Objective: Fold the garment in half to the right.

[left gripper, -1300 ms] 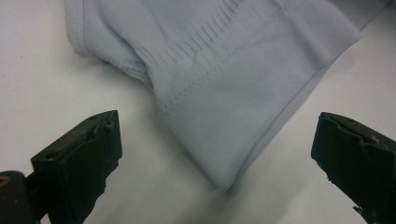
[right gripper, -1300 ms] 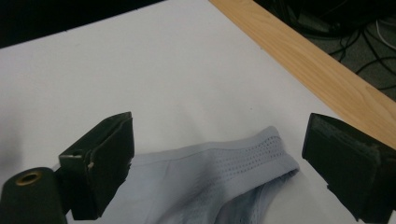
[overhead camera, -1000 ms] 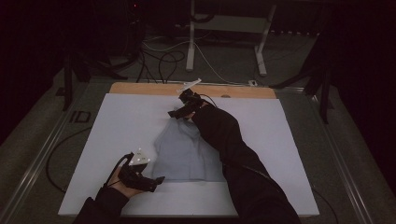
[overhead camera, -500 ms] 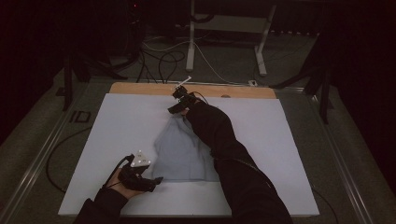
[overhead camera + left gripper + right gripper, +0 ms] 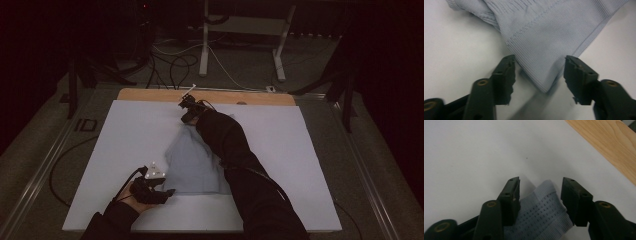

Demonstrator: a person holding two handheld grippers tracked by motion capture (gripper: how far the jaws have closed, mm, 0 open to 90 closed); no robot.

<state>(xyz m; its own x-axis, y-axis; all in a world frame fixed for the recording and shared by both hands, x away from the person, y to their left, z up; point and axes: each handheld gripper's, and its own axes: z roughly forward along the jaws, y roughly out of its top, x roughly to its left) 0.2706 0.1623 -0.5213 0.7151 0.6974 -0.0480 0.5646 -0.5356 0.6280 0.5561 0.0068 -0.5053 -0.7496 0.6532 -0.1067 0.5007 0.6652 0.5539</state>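
White tabletop (image 5: pixel 125 135) carries a pale blue ribbed garment (image 5: pixel 192 165) mid-table; left gripper (image 5: pixel 539 75) and right gripper (image 5: pixel 540 195), jaws just closing but not yet pinching, straddle opposite corners, probably to lift it taut.

I am seeing a pale blue-grey garment (image 5: pixel 192 162), its ribbed weave showing fine parallel lines and a stitched seam (image 5: pixel 541 37), while the strap end (image 5: pixel 544 207) is showing rows of small dark dots. It is lying on a plain white board (image 5: pixel 300 150), which is giving way to a light wood edge (image 5: pixel 609 147) with a warm grain. Both grippers, left (image 5: pixel 539 75) and right (image 5: pixel 540 195), are showing matte black jaws with small brass-coloured rivets. My sleeve (image 5: pixel 240 165) is looking black, and the floor (image 5: pixel 380 165) is looking grey-green.
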